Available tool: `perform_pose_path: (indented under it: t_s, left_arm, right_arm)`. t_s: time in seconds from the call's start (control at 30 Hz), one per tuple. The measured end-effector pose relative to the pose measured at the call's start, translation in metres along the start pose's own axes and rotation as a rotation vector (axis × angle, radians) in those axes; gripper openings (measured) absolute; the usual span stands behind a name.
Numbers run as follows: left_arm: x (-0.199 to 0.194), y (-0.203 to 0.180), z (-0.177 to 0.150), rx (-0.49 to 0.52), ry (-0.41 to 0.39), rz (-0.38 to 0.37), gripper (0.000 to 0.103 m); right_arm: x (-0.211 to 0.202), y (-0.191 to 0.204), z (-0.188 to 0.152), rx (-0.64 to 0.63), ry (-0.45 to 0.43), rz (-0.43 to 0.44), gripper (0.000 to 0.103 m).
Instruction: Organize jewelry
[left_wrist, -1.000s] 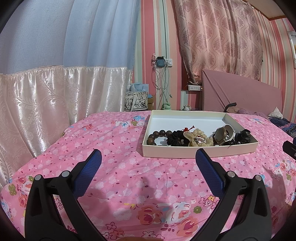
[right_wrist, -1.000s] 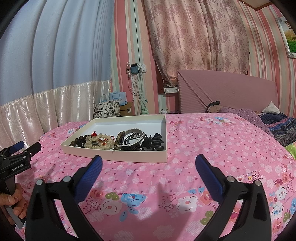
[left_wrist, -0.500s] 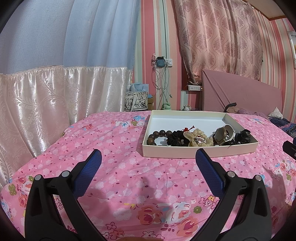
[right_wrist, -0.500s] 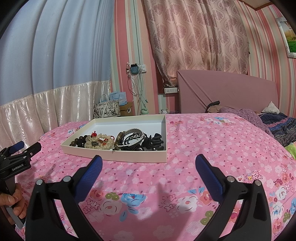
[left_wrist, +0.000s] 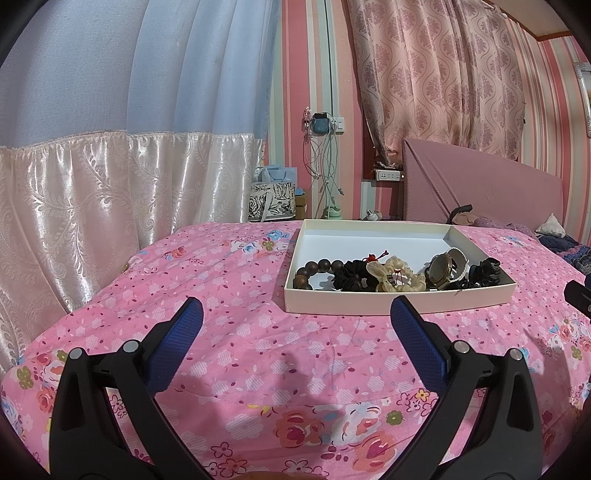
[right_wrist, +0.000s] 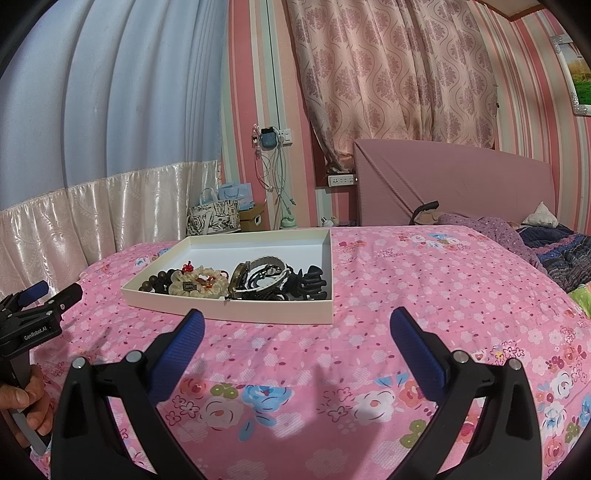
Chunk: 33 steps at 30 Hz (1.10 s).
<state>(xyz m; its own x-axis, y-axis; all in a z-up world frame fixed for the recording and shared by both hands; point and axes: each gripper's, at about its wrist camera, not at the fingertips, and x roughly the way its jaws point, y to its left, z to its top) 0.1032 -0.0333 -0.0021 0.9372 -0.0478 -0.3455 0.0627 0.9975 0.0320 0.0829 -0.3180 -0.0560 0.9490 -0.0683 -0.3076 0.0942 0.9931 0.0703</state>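
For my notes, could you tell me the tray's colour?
Cream tray, white inside; clearest in the left wrist view.

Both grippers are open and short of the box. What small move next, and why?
Probably ease the right gripper forward toward the black claw clip: it lies at the box's near right corner, closest to that gripper, and nothing is held yet.

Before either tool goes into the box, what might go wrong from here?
1. The jewelry is heaped along the near wall of the box; gripping the watch may drag tangled cords along.
2. The box sits on a soft quilt, so pressing down could tip it.
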Motion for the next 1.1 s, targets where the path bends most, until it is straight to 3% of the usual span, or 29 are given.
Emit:
perform_pose_path:
  t_s: [1.1]
  left_arm:
    - [-0.0006,0.0013,0.0036,0.005,-0.007,0.0,0.1]
  right_arm:
    - [-0.0026,-0.0007,0.0,0.002,0.0,-0.003,0.1]
